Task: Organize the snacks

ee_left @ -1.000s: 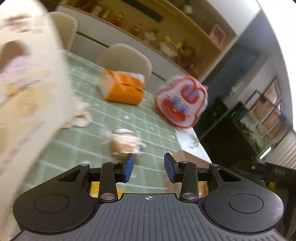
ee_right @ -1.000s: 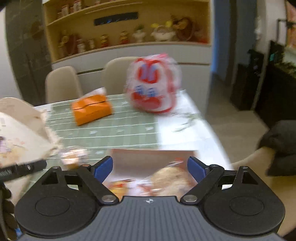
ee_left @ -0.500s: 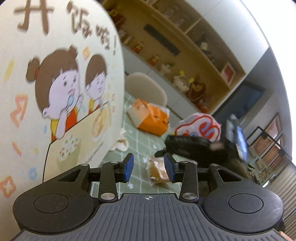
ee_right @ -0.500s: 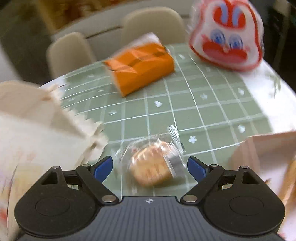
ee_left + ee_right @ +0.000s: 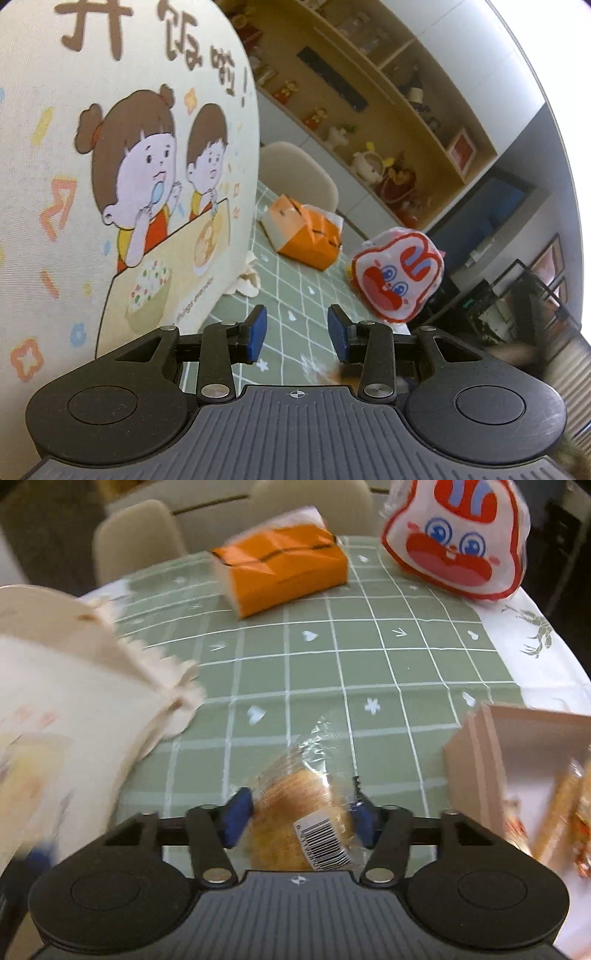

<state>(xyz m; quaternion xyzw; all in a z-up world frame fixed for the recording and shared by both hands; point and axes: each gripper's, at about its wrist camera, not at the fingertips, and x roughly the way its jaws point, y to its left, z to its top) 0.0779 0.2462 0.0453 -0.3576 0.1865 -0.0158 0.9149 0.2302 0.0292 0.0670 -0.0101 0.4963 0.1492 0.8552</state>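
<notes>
My right gripper (image 5: 297,818) is shut on a clear-wrapped pastry (image 5: 299,808) with a barcode label, low over the green checked tablecloth (image 5: 369,657). A pink box (image 5: 517,753) with more wrapped snacks stands to its right. My left gripper (image 5: 297,334) is open and empty above the tablecloth (image 5: 295,291), beside a tall cream cartoon-printed bag (image 5: 122,184) on its left. The bag's frilled edge (image 5: 92,686) shows at the left in the right wrist view.
An orange tissue pack (image 5: 284,566) (image 5: 306,236) lies at the back of the table. A red-and-white rabbit-face snack bag (image 5: 458,542) (image 5: 399,277) stands at the back right. Beige chairs (image 5: 140,542) and shelves (image 5: 369,110) lie beyond the table.
My right gripper closed around the wrapped pastry, its jaws narrowing from wide open. The other gripper and pastry left the left wrist view, which stayed nearly still.
</notes>
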